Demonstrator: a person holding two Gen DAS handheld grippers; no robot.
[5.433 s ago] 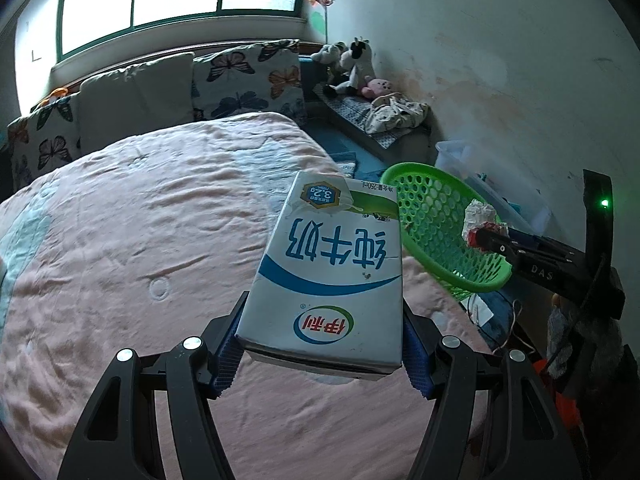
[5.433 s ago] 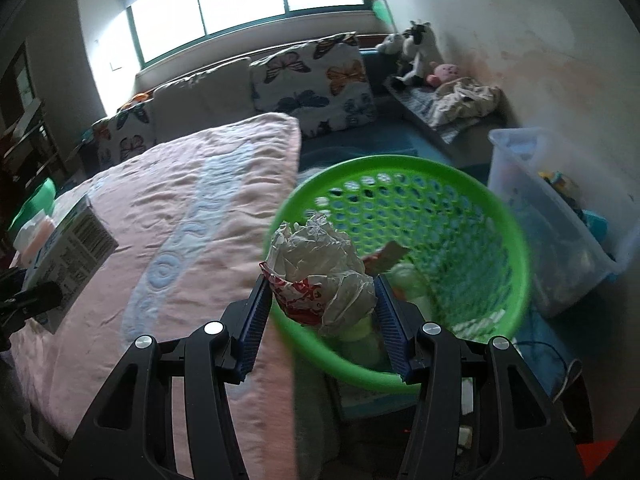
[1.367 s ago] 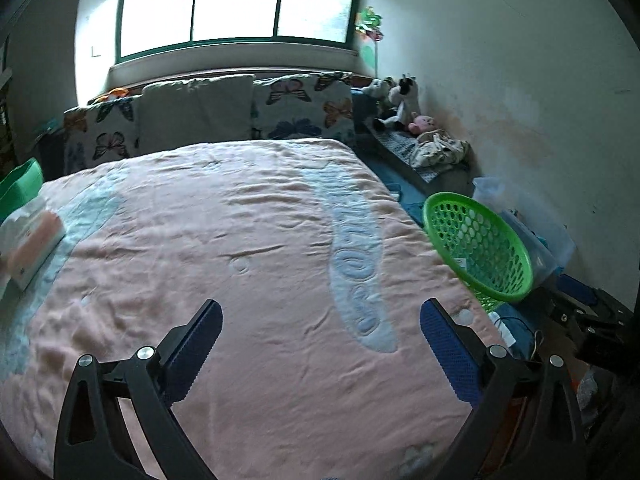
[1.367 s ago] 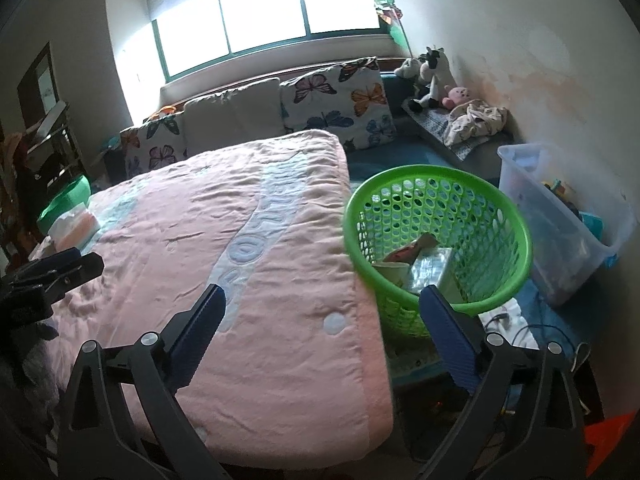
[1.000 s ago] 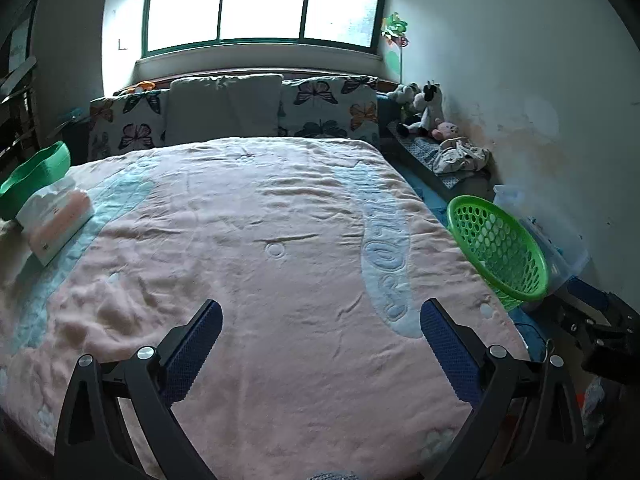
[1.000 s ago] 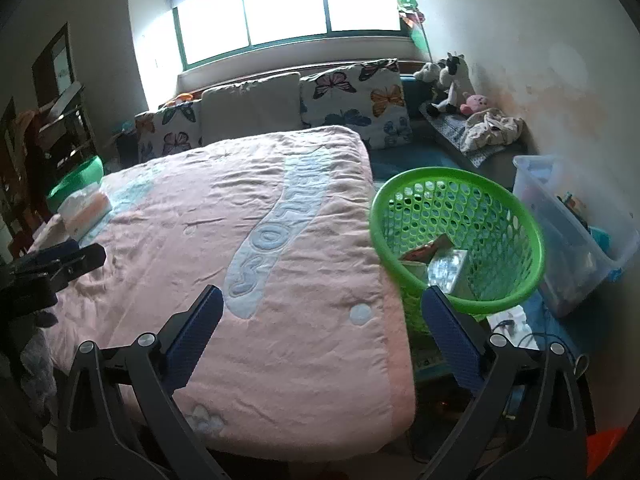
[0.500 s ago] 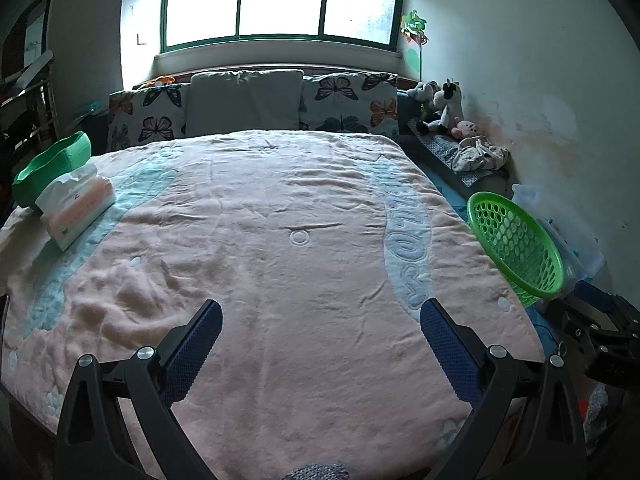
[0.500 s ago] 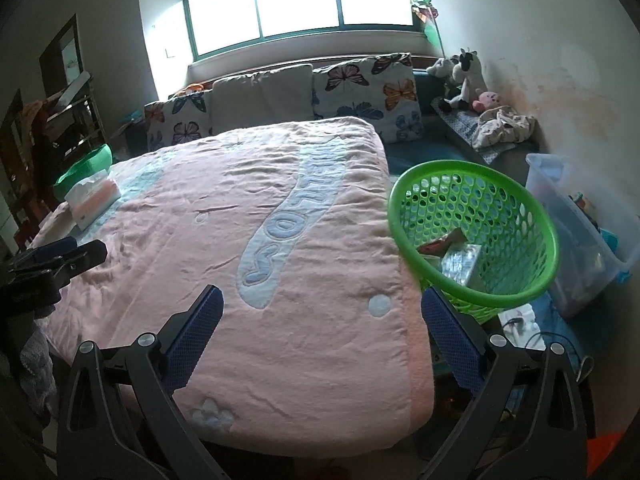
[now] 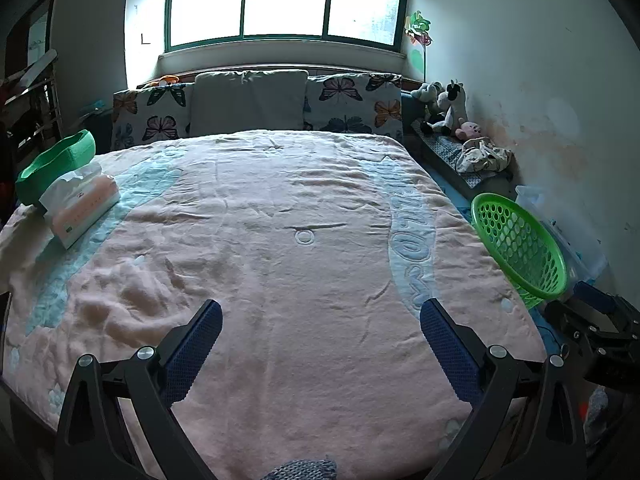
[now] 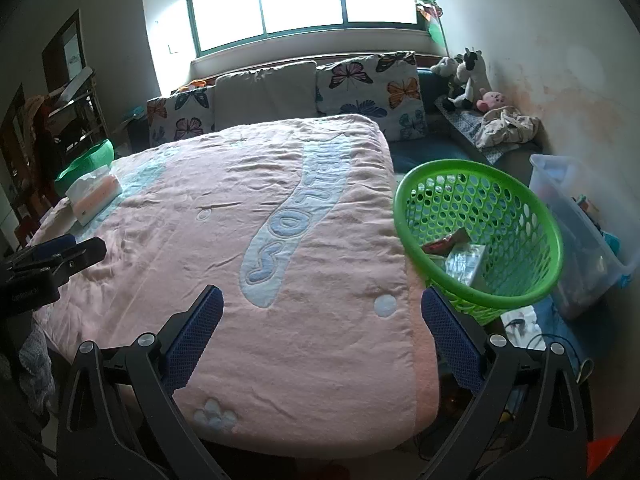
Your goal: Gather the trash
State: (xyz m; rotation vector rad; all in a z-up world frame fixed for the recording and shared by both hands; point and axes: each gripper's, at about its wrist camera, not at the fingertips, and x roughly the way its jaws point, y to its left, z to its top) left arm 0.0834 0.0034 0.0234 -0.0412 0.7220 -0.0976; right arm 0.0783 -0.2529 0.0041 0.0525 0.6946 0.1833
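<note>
Right wrist view: the green basket [image 10: 480,236] is shown standing beside the right edge of the bed [image 10: 248,240], with a red wrapper [image 10: 442,245] and a crinkled clear packet [image 10: 464,264] lying inside it. A clear storage bin [image 10: 580,232] is seen just beyond the basket, against the wall. The right gripper [image 10: 322,318] is held with its blue pads wide apart and nothing between them. A tissue box [image 10: 94,194] and a green bowl [image 10: 86,166] are placed at the bed's far left edge. Left wrist view: the left gripper [image 9: 320,330] is likewise spread apart and empty above the pink blanket [image 9: 260,240].
</note>
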